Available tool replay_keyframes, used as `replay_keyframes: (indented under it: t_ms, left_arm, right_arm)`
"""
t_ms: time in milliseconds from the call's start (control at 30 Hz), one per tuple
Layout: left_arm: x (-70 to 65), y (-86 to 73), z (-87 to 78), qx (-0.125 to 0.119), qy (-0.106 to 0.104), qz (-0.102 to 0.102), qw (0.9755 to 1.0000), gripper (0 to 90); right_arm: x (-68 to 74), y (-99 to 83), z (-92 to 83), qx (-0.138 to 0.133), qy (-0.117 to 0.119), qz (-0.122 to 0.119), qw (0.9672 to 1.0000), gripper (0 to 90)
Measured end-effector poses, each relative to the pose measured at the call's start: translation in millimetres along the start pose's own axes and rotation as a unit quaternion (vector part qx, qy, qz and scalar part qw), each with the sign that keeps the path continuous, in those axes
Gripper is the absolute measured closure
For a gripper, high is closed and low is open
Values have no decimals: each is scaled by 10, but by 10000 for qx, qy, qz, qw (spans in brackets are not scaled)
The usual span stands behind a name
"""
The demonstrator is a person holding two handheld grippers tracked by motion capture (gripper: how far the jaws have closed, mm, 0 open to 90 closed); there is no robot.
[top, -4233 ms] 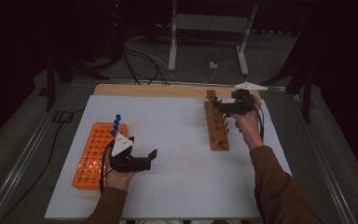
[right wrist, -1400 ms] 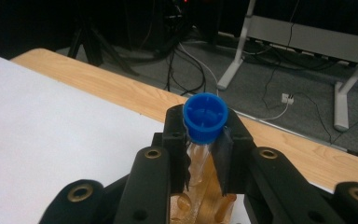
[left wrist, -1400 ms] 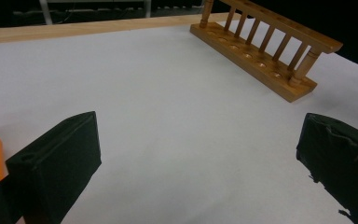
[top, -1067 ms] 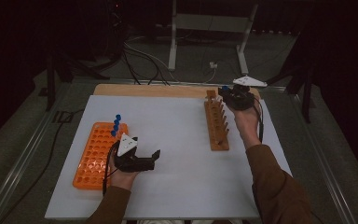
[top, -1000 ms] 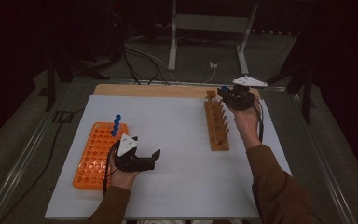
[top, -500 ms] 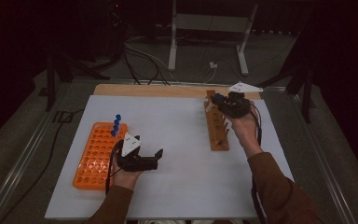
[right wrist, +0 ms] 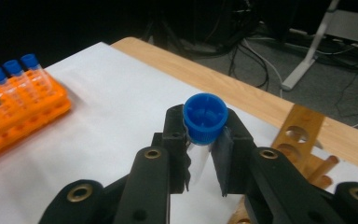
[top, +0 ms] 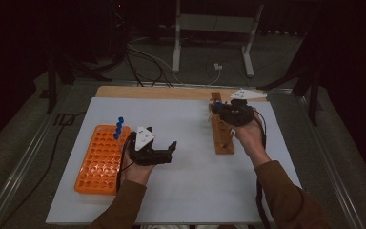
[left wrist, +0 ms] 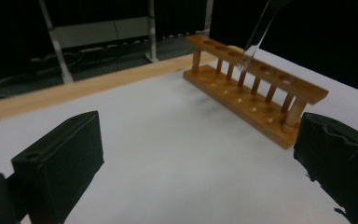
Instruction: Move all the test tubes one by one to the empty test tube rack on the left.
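Blue-capped tube clamped upright between right gripper jaws; over wooden rack.

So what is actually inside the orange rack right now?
Three blue-capped tubes stand together at the far end of the orange rack. The other holes facing the high camera look empty. The tubes' lower ends are hidden inside the rack.

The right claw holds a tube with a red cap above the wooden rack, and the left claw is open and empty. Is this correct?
Not quite: the cap is blue, not red, as the right gripper view shows. The rest holds: the right claw grips the tube above the wooden rack, and the left claw is open and empty.
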State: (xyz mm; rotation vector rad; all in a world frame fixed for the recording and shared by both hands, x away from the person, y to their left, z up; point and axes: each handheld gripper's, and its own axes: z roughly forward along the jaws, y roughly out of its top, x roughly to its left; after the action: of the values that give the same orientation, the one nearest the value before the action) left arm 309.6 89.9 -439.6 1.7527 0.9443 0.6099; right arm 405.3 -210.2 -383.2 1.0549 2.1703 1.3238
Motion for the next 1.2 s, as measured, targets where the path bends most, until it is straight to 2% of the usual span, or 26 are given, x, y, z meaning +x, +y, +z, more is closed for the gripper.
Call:
replay_keyframes:
  t_ms: [67, 167, 367, 533, 633, 733, 833, 1000, 1133, 1200]
  left_arm:
    - [-23, 44, 44, 3, 32, 55, 10000, 26]
    - [-28, 84, 126, 50, 12, 24, 10000, 26]
    - [-58, 140, 246, 144, -22, 152, 9998, 24]
    - [-50, 160, 320, 151, -76, 88, 9998, 22]
    - [-64, 172, 366, 159, -44, 173, 9997, 23]
    - [-77, 176, 415, 170, -64, 119, 9998, 30]
    - [-89, 164, 464, 182, -152, 94, 9997, 46]
    - [-156, 148, 531, 300, -226, 260, 9990, 113]
    - [-218, 159, 565, 283, -231, 397, 9985, 230]
    - [-247, 162, 578, 278, -244, 461, 9983, 322]
  right_arm:
    - [34, 0, 1, 42, 45, -28, 10000, 768]
    - [89, -4, 9, 85, 145, -31, 9999, 767]
    - [184, -29, 67, 204, 302, -33, 9993, 767]
    - [257, -35, 110, 268, 467, -1, 9985, 766]
    - [305, -32, 143, 329, 547, -33, 9980, 766]
    - [350, -32, 170, 368, 597, -69, 9975, 766]
    - [397, -30, 191, 381, 664, -99, 9970, 766]
    - [484, -24, 232, 456, 763, -159, 9959, 766]
    - [545, -19, 267, 484, 861, -169, 9950, 766]
    - [570, -19, 288, 506, 886, -186, 9946, 766]
